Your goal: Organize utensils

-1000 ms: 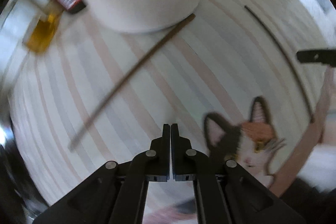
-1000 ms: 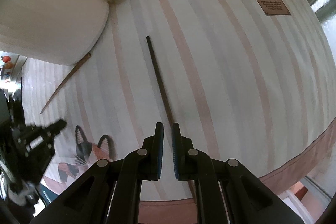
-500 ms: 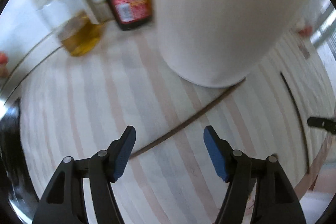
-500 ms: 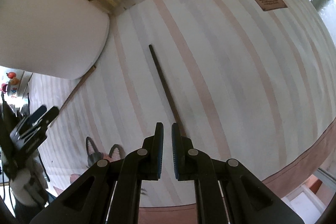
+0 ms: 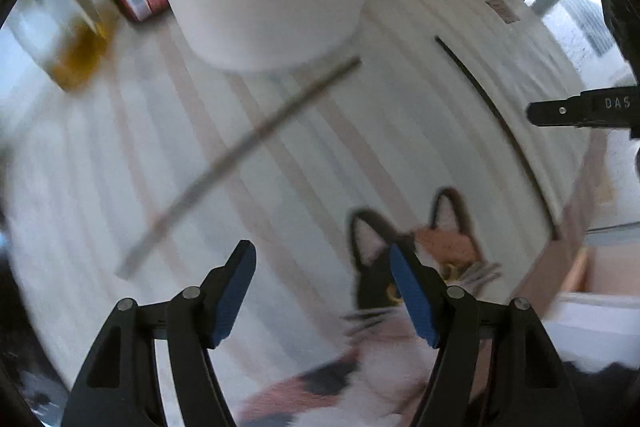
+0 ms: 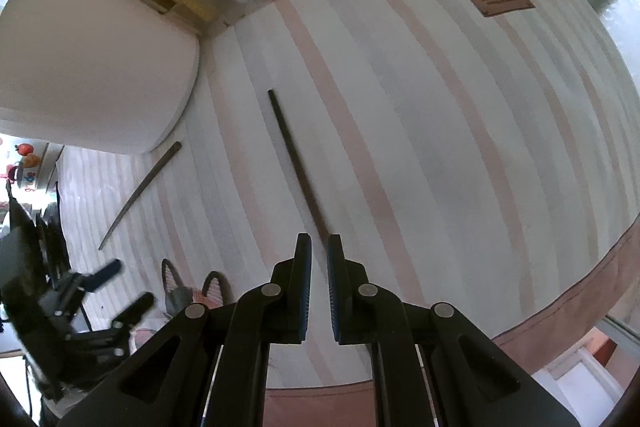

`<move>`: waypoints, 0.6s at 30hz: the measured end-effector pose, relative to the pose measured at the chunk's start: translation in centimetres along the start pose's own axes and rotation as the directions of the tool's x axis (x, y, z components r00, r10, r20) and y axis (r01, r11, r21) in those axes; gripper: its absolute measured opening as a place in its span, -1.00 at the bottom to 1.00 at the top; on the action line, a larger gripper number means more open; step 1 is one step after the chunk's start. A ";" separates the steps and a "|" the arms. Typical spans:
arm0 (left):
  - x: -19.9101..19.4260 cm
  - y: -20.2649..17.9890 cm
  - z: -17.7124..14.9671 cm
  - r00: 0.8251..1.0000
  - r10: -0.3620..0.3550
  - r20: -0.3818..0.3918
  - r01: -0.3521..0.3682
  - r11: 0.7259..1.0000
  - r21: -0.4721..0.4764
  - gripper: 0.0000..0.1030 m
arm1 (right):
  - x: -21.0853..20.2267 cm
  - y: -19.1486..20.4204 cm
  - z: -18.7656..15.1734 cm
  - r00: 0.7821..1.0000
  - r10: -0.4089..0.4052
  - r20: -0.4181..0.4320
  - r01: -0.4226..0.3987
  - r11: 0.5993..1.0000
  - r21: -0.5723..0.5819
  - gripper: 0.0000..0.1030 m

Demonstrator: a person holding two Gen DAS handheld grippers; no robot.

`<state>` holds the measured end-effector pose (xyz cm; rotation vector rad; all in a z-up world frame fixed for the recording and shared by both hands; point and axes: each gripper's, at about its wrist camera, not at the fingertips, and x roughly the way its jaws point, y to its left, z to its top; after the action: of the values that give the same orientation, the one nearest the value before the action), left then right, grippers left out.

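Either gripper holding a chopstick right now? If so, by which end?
Neither. The left gripper is open and empty; the right gripper is shut just above the dark chopstick's near end, not gripping it.

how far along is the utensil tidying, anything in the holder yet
Nothing looks done: both chopsticks lie on the striped cloth, the brown chopstick beside the white container, the dark chopstick apart from it. In hand: nothing. The left gripper has just been opening, its fingers empty; the right gripper is shut just above the dark one's near end. Left: picking up both and putting them away.
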<state>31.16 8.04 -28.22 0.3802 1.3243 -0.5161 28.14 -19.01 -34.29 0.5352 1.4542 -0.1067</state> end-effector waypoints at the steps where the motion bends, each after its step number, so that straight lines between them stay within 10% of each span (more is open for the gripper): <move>1: -0.3 -0.3 -0.3 0.999 0.051 0.007 -0.051 0.998 0.029 0.31 | 0.0 -0.3 0.0 1.000 -0.001 -0.001 0.001 1.000 0.003 -0.83; 5: 1.7 1.0 1.9 0.981 0.192 -0.019 -0.188 0.973 0.136 0.31 | 0.5 -0.8 0.0 1.000 -0.001 -0.010 0.001 1.000 0.017 -0.83; 15: 4.3 1.7 4.5 0.983 0.163 -0.081 -0.143 0.966 0.214 0.26 | 1.2 -0.5 -0.5 0.999 0.020 -0.027 -0.020 1.000 0.015 -0.83; 18: 4.3 1.8 4.9 0.992 0.056 -0.110 -0.036 0.983 0.180 -0.66 | 1.5 -0.6 -0.6 0.999 0.025 -0.030 -0.024 1.000 0.019 -0.83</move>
<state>36.86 6.25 -31.47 0.5942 1.3809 -0.5826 27.54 -18.92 -35.88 0.5719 1.4774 -0.0932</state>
